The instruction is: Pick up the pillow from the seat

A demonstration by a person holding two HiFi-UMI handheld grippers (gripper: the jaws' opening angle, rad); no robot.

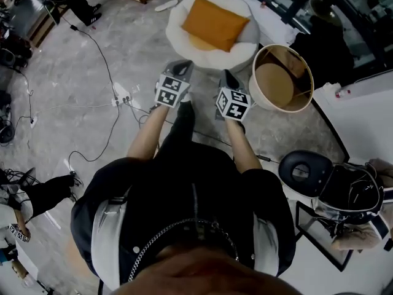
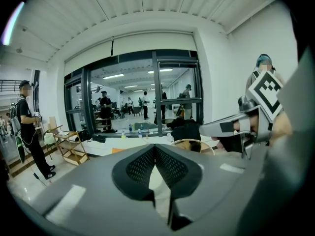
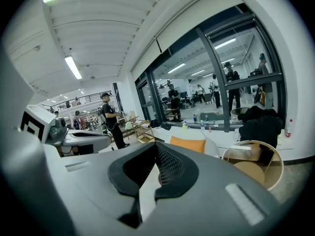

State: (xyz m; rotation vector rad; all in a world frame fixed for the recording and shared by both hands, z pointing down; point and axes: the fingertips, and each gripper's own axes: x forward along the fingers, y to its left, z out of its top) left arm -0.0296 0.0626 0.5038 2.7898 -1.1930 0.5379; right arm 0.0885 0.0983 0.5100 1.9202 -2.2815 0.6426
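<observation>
Pillow (image 1: 215, 22), orange, lies on the round white seat (image 1: 177, 24) — untouched. Left hand-held gripper (image 1: 182, 65) and right hand-held gripper (image 1: 228, 74) hang side by side over the grey floor (image 1: 73, 91), just short of the seat — both clenched, with nothing between their jaws.

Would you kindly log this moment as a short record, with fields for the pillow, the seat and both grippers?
pillow: orange, lying on the seat, untouched
seat: white, round, ahead of both grippers
left gripper: jaws together, empty, short of the seat
right gripper: jaws together, empty, short of the seat
round side table: right of the seat, beside the right gripper
task: pillow not yet picked up
</observation>
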